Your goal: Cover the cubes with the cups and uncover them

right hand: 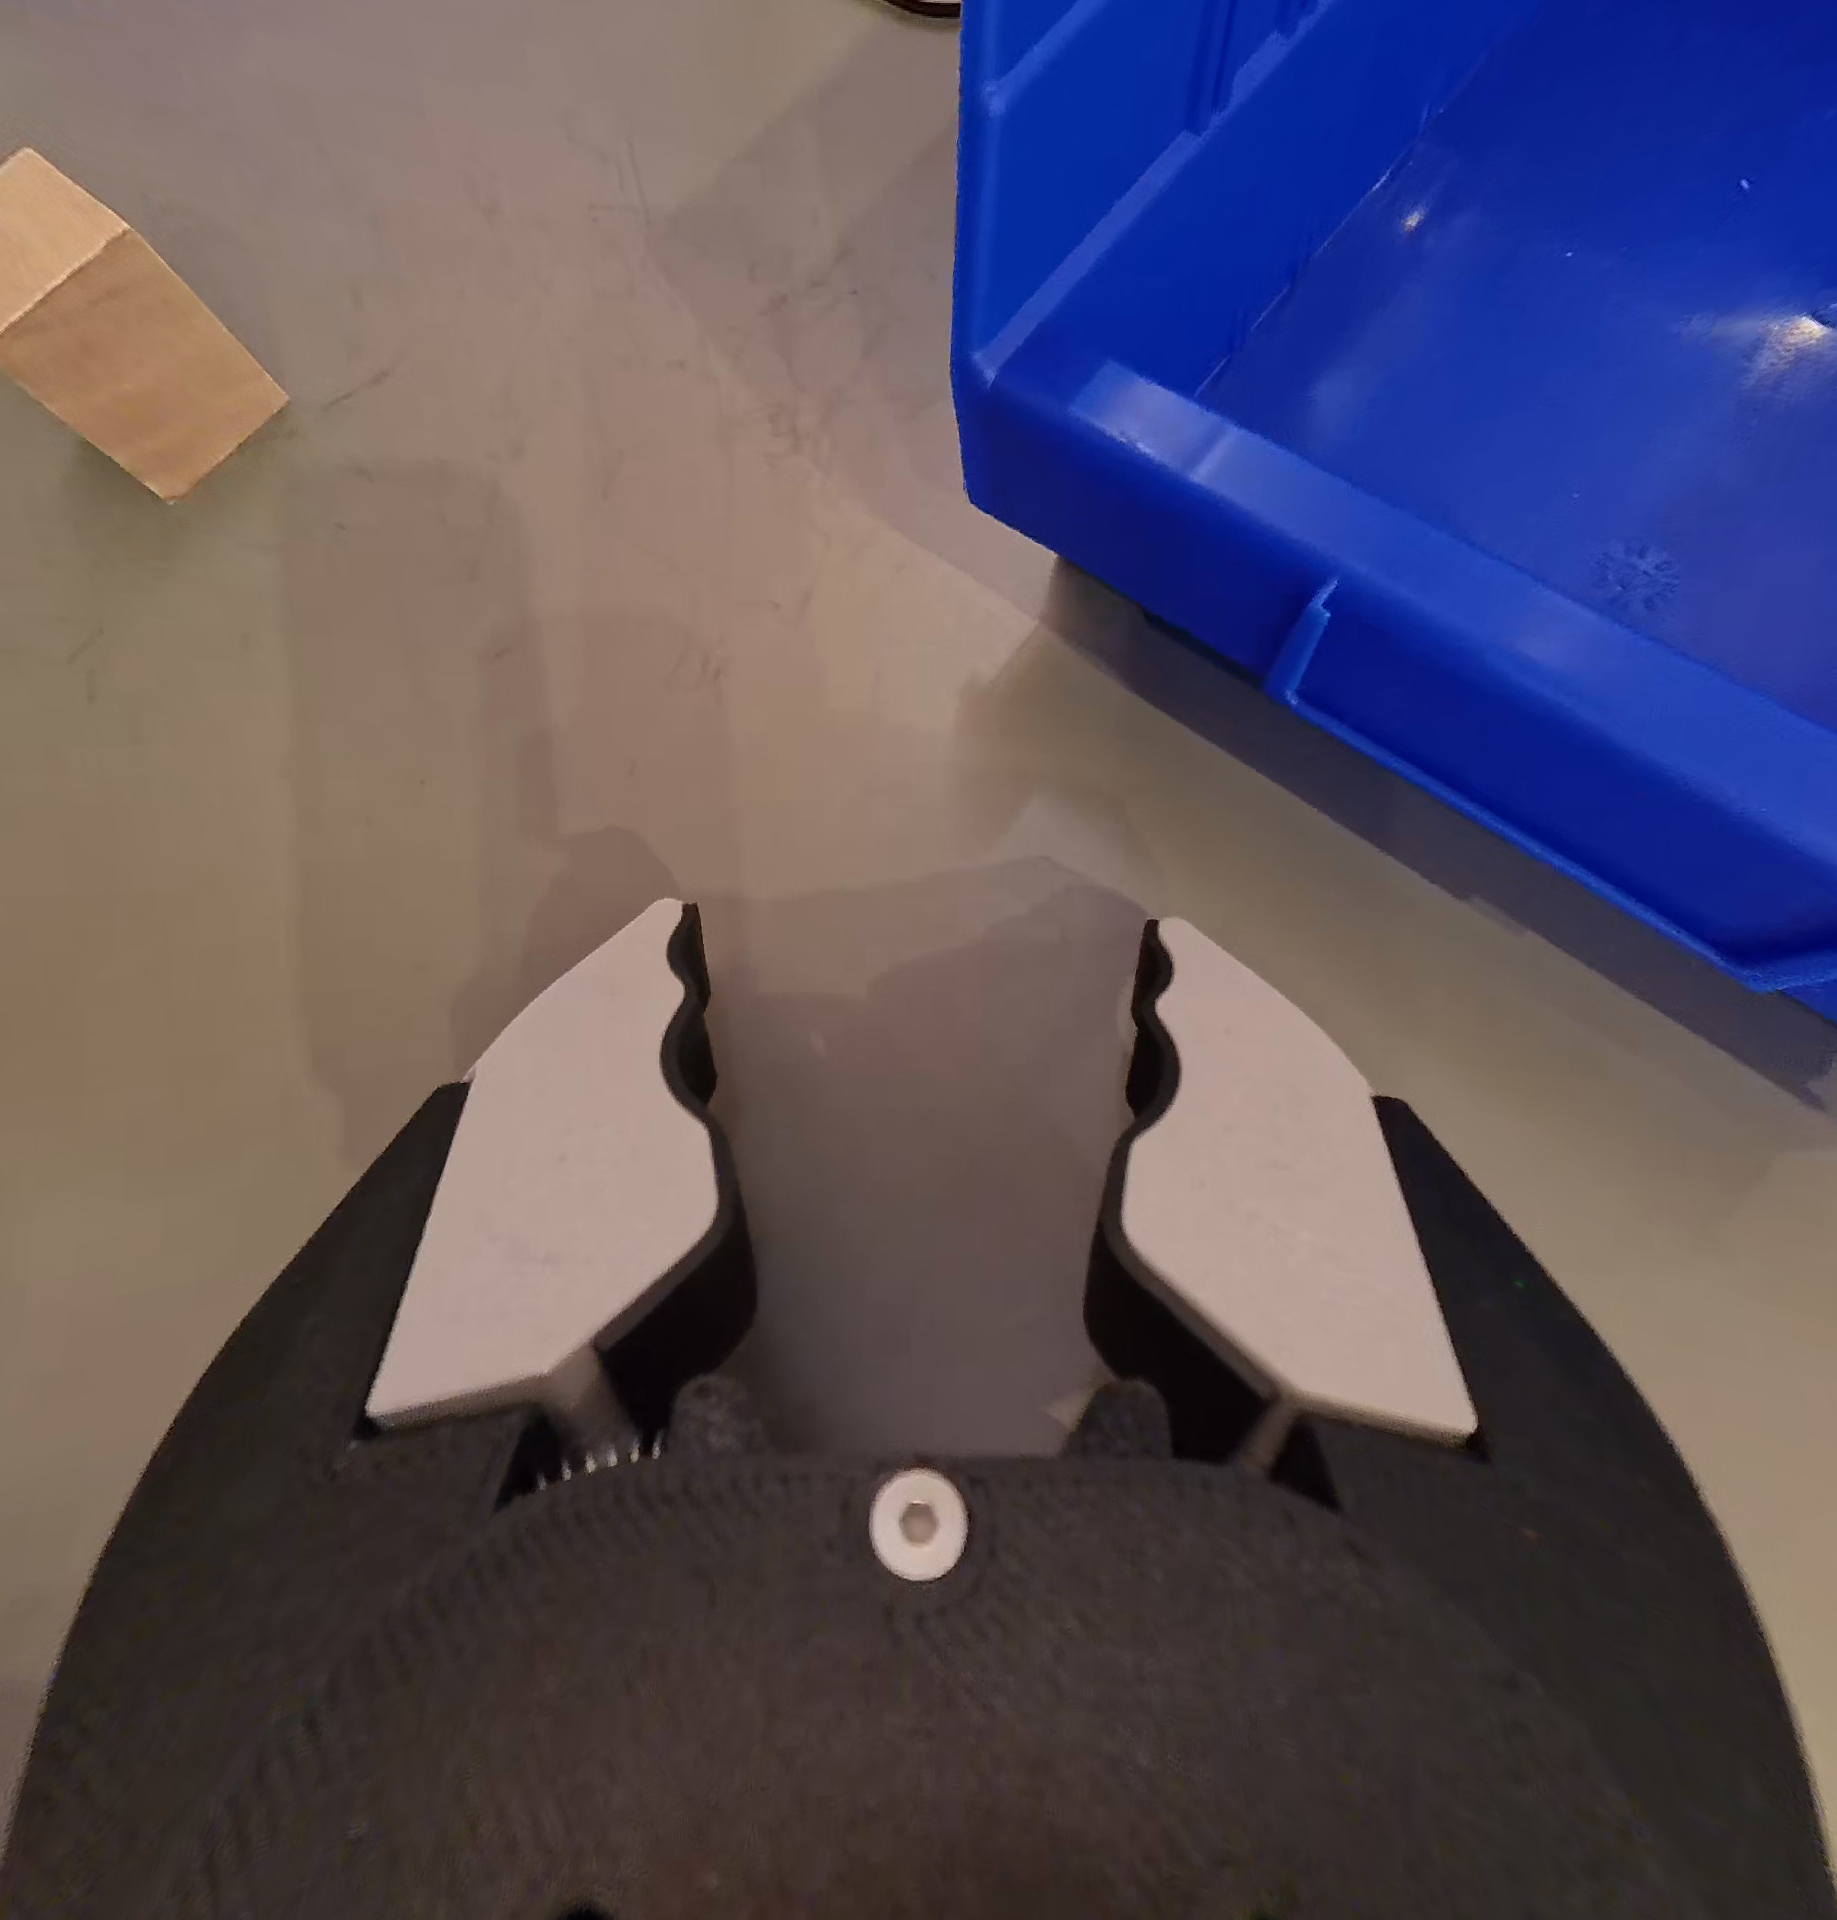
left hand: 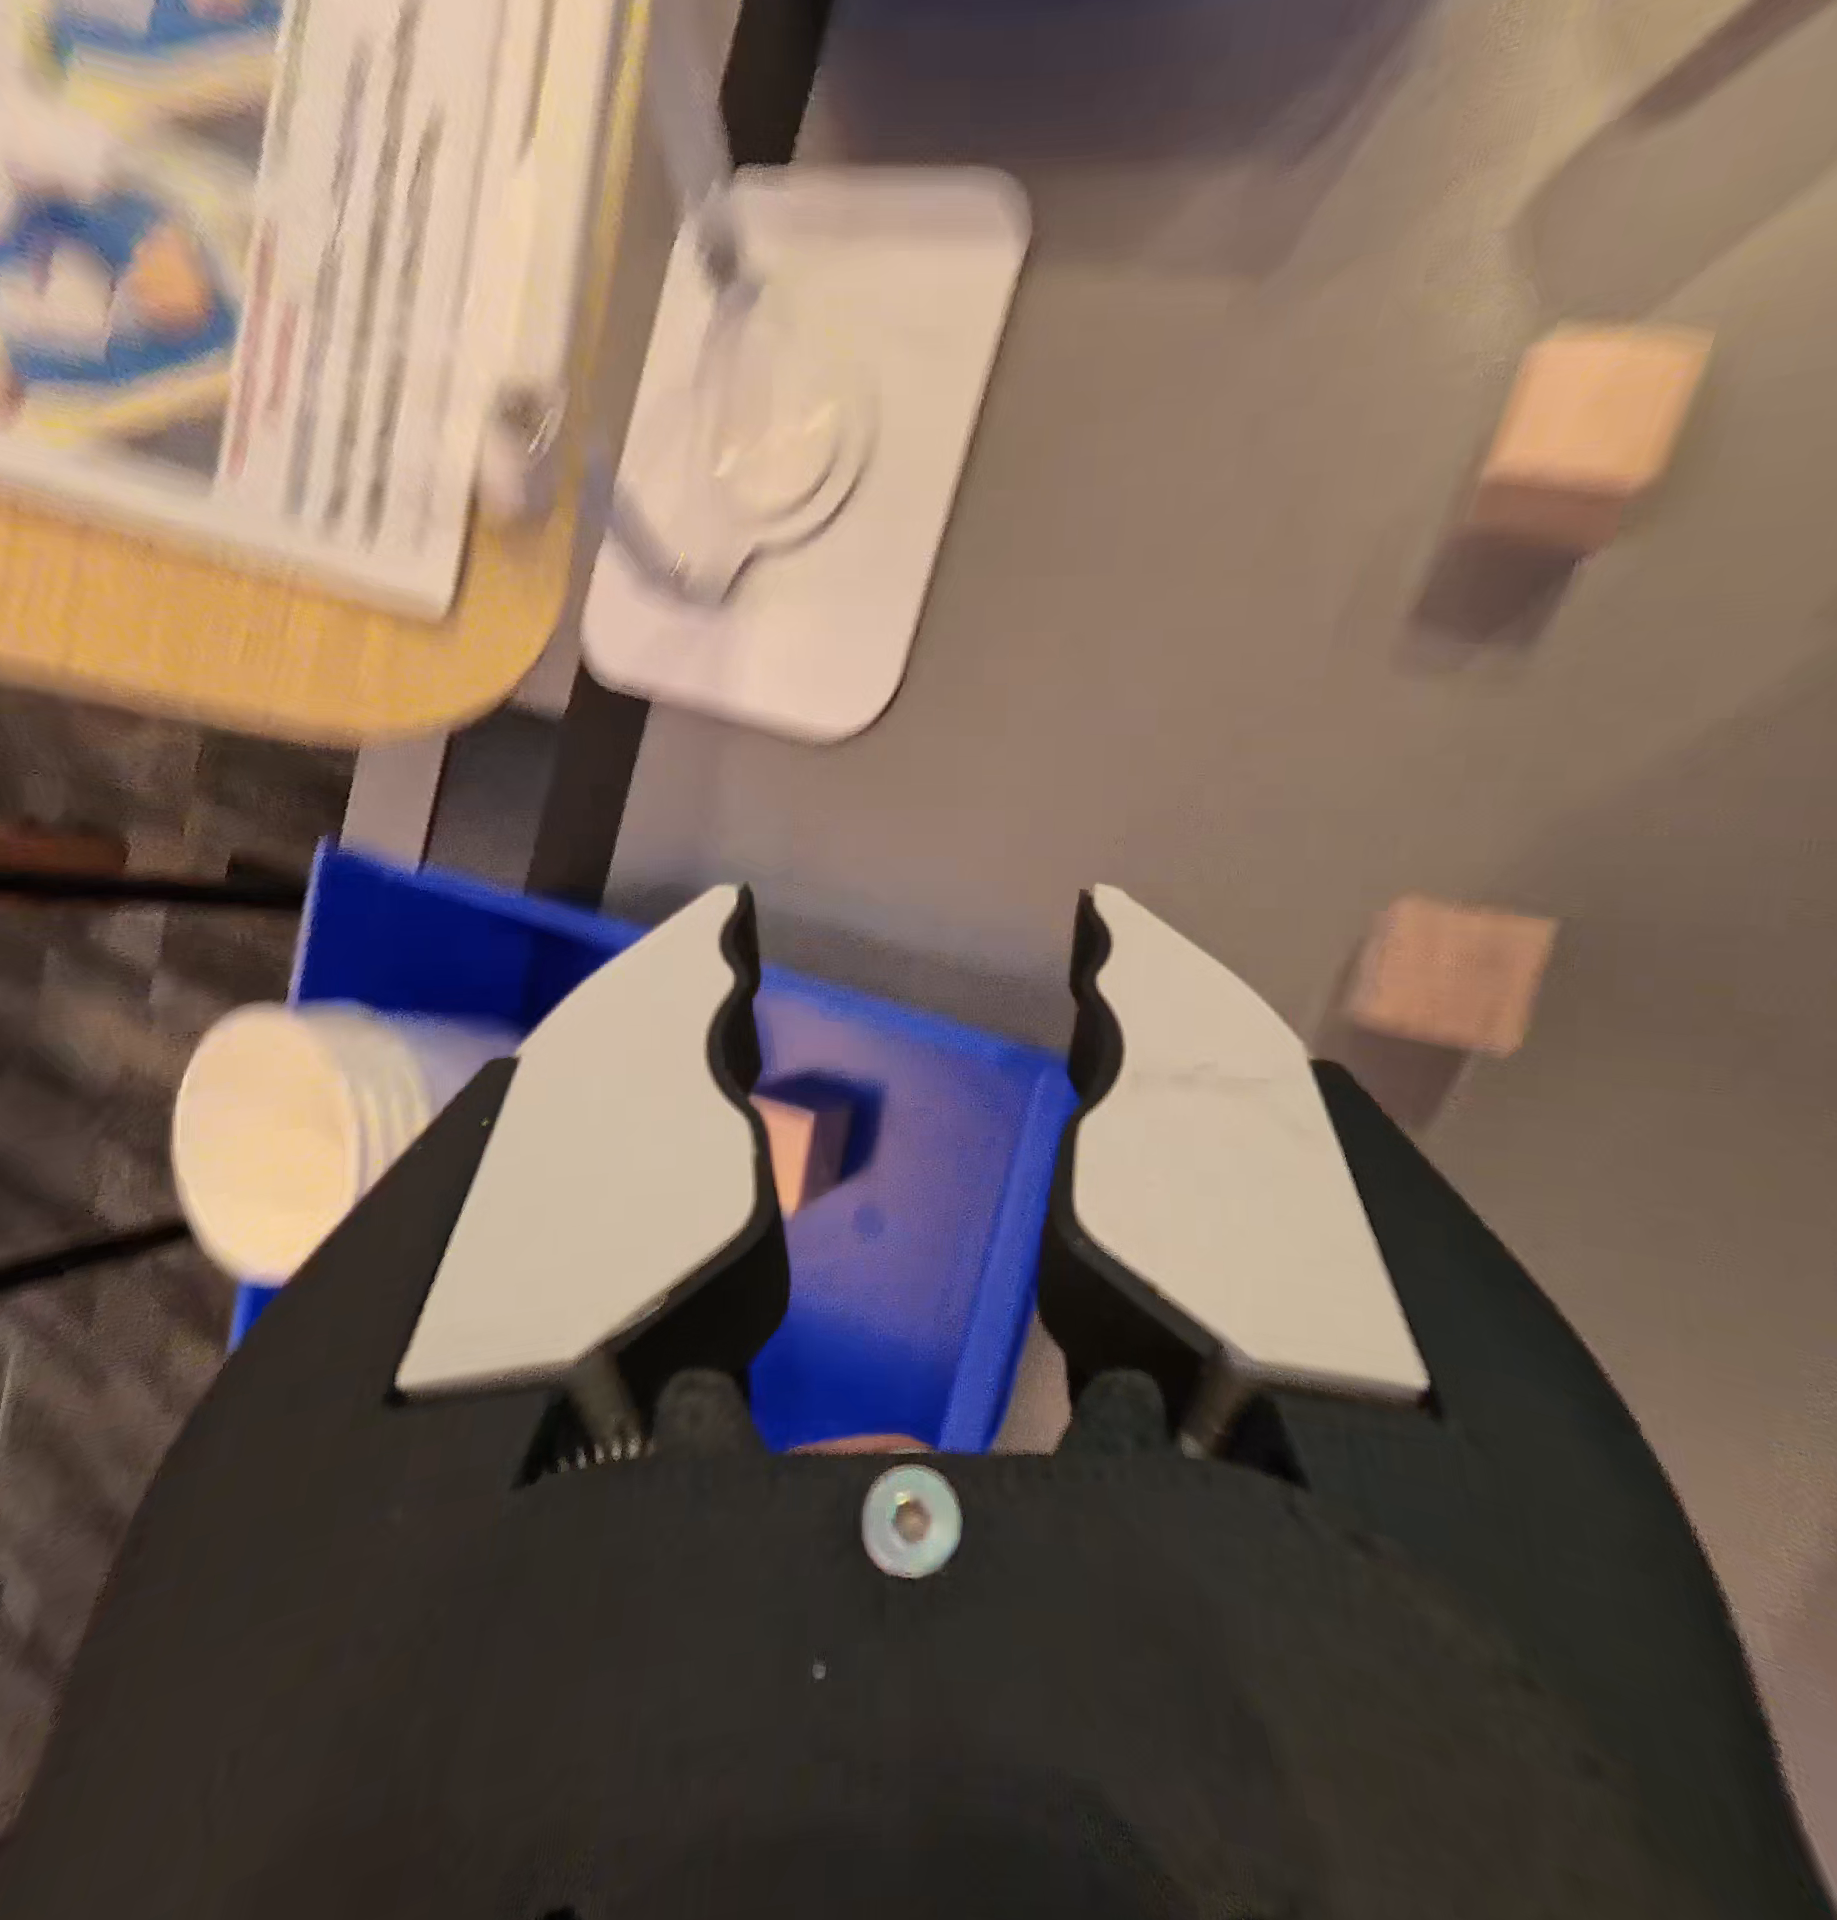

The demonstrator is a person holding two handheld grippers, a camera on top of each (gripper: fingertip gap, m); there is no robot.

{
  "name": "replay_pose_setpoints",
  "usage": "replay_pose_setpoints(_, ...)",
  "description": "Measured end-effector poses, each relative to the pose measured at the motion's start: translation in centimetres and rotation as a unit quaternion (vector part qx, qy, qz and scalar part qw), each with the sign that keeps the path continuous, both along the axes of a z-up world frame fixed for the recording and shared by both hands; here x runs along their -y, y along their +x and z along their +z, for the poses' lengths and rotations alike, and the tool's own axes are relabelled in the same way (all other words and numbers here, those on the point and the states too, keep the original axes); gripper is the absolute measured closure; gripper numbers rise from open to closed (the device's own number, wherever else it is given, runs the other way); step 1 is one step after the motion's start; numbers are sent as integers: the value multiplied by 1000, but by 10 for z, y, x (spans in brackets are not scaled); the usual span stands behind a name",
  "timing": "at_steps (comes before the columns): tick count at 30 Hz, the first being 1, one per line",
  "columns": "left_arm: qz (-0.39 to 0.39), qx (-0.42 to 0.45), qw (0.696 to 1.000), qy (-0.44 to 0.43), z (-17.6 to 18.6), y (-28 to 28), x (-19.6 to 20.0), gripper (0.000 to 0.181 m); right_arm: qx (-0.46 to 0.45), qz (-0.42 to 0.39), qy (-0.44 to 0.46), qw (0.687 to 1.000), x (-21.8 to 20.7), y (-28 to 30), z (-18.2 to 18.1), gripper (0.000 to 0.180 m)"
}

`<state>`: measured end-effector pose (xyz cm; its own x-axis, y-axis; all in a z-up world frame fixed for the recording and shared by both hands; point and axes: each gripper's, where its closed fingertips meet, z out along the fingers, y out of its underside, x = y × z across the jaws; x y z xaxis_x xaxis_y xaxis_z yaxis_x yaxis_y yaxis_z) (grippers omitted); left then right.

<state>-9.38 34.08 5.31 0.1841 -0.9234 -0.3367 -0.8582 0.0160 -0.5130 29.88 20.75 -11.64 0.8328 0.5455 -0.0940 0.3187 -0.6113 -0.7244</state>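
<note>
In the blurred left wrist view my left gripper (left hand: 914,914) is open and empty above a blue bin (left hand: 914,1247). A wooden cube (left hand: 805,1148) lies inside the bin, partly hidden by the left finger. A stack of white cups (left hand: 280,1132) lies on its side at the bin's left end. Two more wooden cubes (left hand: 1589,416) (left hand: 1449,971) stand on the grey table to the right. In the right wrist view my right gripper (right hand: 924,925) is open and empty over bare table. A wooden cube (right hand: 103,312) sits at the far left.
A second blue bin (right hand: 1465,416) stands at the upper right of the right wrist view, and what shows of its inside is empty. In the left wrist view a white plate with a clear hook (left hand: 800,447) and a wooden board under printed paper (left hand: 249,343) lie beyond the bin.
</note>
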Motion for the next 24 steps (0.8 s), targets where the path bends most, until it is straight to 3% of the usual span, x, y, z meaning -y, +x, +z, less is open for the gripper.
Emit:
replay_pose_setpoints(5,50,-73,995,-39,-54,-75,-53,120,-5,1,-4,1000,0,0,0,101)
replay_pose_setpoints(14,39,-114,987,-104,-128,-100,-86,122,8,9,2,1000,1,-2,-1,102)
replay_pose_setpoints(19,18,-140,980,-137,-154,-104,-90,125,12,11,2,1000,1,-3,-2,102)
replay_pose_setpoints(21,12,-138,981,-135,-155,-103,-92,137,11,10,1,1000,1,-3,-2,102)
replay_pose_setpoints(24,12,-144,981,-127,-146,-103,-91,137,14,10,2,1000,1,-3,-2,102)
